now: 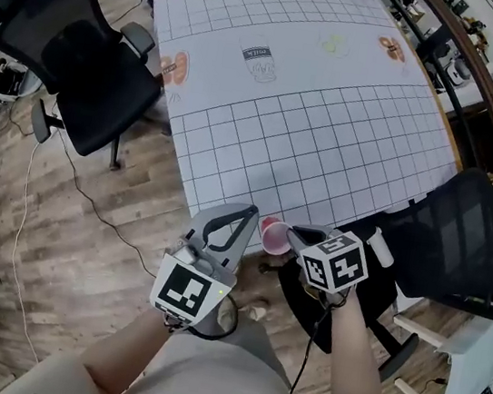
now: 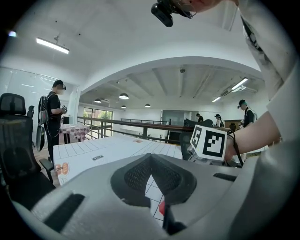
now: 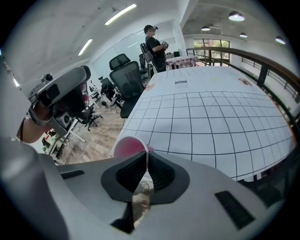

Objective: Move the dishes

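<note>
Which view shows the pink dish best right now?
The head view: the pink dish shows its round open top, at the tip of the right gripper. The right gripper view shows only part of it, with the rim pinched between the jaws. The left gripper view catches only a red sliver.

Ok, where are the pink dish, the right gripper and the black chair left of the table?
pink dish point(image 1: 272, 236): head view, on its inside.
right gripper point(image 1: 295, 235): head view, between its fingertips.
black chair point(image 1: 106, 92): head view, on its seat.

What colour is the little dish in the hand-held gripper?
The dish is pink. It shows best in the right gripper view.
</note>
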The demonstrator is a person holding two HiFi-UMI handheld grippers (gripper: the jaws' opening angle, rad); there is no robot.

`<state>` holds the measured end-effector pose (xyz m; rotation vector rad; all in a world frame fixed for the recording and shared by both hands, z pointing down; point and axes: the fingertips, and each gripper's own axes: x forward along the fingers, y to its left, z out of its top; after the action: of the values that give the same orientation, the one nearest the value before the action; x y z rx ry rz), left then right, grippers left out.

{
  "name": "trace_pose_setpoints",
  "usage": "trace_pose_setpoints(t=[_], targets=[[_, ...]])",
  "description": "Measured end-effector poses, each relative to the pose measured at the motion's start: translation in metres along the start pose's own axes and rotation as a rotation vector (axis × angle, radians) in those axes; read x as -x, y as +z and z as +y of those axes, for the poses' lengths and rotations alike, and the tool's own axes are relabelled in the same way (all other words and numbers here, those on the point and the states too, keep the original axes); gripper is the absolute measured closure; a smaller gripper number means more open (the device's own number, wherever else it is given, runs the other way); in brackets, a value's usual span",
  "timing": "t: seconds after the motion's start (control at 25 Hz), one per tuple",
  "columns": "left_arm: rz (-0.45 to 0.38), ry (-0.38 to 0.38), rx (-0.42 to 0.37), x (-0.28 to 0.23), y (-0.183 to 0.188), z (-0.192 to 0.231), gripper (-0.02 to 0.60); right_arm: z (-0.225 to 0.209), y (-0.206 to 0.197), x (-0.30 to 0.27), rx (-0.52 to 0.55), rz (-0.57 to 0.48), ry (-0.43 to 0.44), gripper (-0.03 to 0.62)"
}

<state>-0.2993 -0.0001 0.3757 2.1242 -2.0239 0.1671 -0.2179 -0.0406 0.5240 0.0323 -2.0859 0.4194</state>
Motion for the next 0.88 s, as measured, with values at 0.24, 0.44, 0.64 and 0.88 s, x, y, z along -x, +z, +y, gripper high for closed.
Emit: trace_pose_setpoints(t=[0.24, 0.44, 0.64, 0.88], targets=[[0.046, -0.032, -0.012, -0.006, -0.021, -0.005, 0.571, -0.009, -0.021, -0.023, -0.013, 0.087, 0.005, 0.565], [0.064, -0.037, -0.007, -0.008, -0.031, -0.005, 0.571, -0.019, -0.023, -0.036, -0.005, 0.126, -0.017, 0.563], [0.056, -0.013, 0.032, -0.003, -0.033, 0.000, 0.570, -0.022, -0.019, -0.043, -0.013, 0.095, -0.040, 0.562], [0.062, -0.024, 0.001, -0.001, -0.035, -0.002, 0.571, -0.019, -0.005, -0.042, -0.012, 0.056, -0.045, 0.562]])
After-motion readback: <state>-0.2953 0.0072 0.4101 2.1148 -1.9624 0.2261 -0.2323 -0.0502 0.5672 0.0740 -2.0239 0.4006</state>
